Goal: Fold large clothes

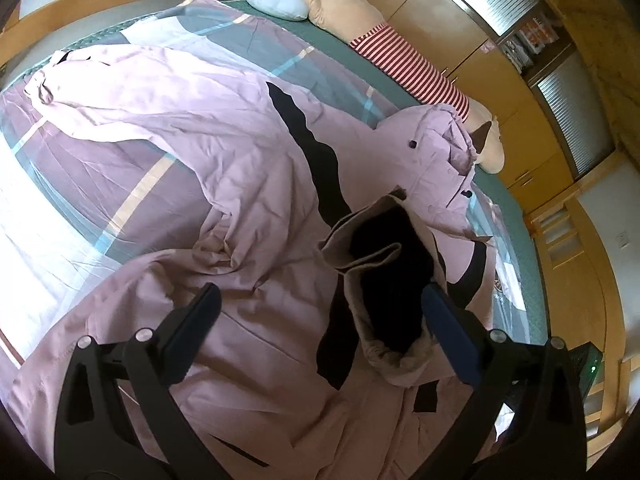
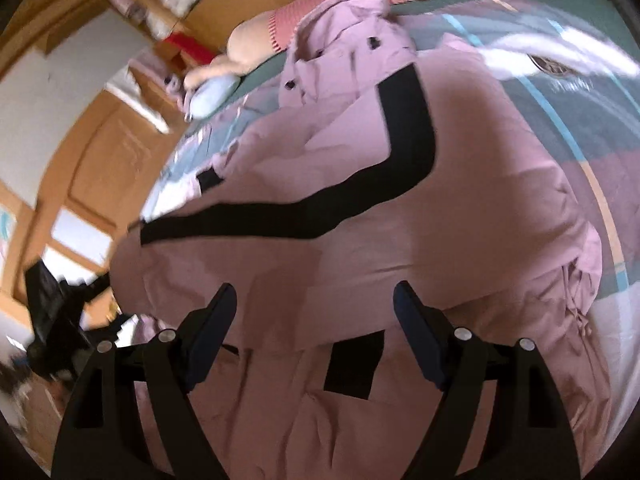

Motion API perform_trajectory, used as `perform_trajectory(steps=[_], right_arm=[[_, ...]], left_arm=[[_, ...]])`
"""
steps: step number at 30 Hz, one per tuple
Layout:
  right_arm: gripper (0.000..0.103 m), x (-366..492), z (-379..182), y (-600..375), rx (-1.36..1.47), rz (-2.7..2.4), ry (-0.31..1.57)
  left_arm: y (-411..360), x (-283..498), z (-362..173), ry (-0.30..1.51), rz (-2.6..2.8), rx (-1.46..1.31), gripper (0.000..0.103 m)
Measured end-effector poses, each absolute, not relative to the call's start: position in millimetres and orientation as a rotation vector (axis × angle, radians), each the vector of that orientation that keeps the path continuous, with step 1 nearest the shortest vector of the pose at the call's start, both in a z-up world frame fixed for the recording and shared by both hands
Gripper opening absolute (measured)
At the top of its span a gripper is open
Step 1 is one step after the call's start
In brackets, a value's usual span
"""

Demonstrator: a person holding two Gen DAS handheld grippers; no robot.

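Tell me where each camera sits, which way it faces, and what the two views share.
Left wrist: sits on the left gripper, looks down over the pink coat on the bed; both fingers show, spread open.
Right wrist: sits on the right gripper, faces the coat's black stripe; both fingers show, open.
Shared: the coat, the bed, the striped plush toy, the blue pillow.
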State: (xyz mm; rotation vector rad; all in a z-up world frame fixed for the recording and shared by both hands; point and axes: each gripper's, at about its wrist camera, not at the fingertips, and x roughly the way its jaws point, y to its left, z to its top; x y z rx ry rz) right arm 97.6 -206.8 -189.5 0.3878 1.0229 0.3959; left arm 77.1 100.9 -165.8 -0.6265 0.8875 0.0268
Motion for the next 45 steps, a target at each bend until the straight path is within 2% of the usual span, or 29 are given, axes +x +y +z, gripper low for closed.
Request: perform_trajectory(steps=[5,12,18,19,20,21,22,23,27,29,31,32,37,39,40,41,43,45], right_arm=[[0.081,89.7,-190.5,-180.6,0.185,0.382,1.006],[0.081,100.3,-212.6,-167.0,0.088,0.338,1.044],[0.081,105.4,-226.0,-163.8,0.052,0.316,1.077],[0.081,105.0,-225.9,-162.8,0.047,0.315,1.076],[0.081,105.1,-226.0,-162.4,0.040,0.315,1.074],[0.081,104.4,-226.0,-161.7,0.036,0.314,1.073],[0.081,104.0,-225.7,-161.6,0.032,0.313,1.069],[0.081,103.4,-225.6,-162.0,0.031,0.314,1.068],[0.081,101.4,-216.8,-166.1,0.046,0.319,1.041],[0.081,100.6,-210.2,-169.1,0.061,0.322,1.022],[0.081,101.5,-206.2,-173.4,0.098,0.335,1.020],[0.081,101.3,-205.4,-175.4,0.125,0.348,1.027],[0.081,112.5,-230.1,-186.8,0.389,0.508,1.213],[0.081,114.9,-239.8,-190.5,0.436,0.492,1.258],[0.081,116.1,-240.2,-194.2,0.441,0.457,1.250],[0.081,116.3,-239.6,-198.8,0.447,0.425,1.232],[0.081,118.9,-238.6,-217.6,0.517,0.363,1.185],[0.081,121.4,-242.1,-236.9,0.602,0.306,1.169]], left_arm=[[95.4,69.3,-159.5,0.861,0.057,-0.585,0.101],[72.4,42.6,-144.8,0.786,0.259,-0.422,0.101],[43.7,60.9,-178.7,0.978,0.109,-0.354,0.101],[36.1,68.7,-186.8,1.015,0.088,-0.306,0.098],[30.9,74.2,-193.5,1.037,0.088,-0.261,0.083],[27.6,78.7,-200.2,1.058,0.101,-0.218,0.076],[27.6,83.1,-206.9,1.073,0.140,-0.175,0.063],[30.2,85.7,-210.7,1.078,0.150,-0.173,0.054],[41.3,90.5,-210.0,1.062,0.121,-0.204,0.045],[47.2,93.4,-204.6,1.023,0.108,-0.197,0.036],[56.1,97.4,-200.6,0.992,0.187,-0.156,0.008],[62.1,100.6,-198.7,0.975,0.215,-0.156,0.006],[98.5,112.2,-211.8,1.058,0.221,-0.319,0.007],[98.5,109.5,-211.4,1.074,0.199,-0.341,0.022],[94.9,107.9,-210.2,1.075,0.211,-0.323,0.033],[91.4,106.5,-208.0,1.067,0.236,-0.293,0.051],[89.0,101.1,-199.8,1.020,0.279,-0.255,0.073],[92.7,98.9,-193.3,0.985,0.266,-0.284,0.076]])
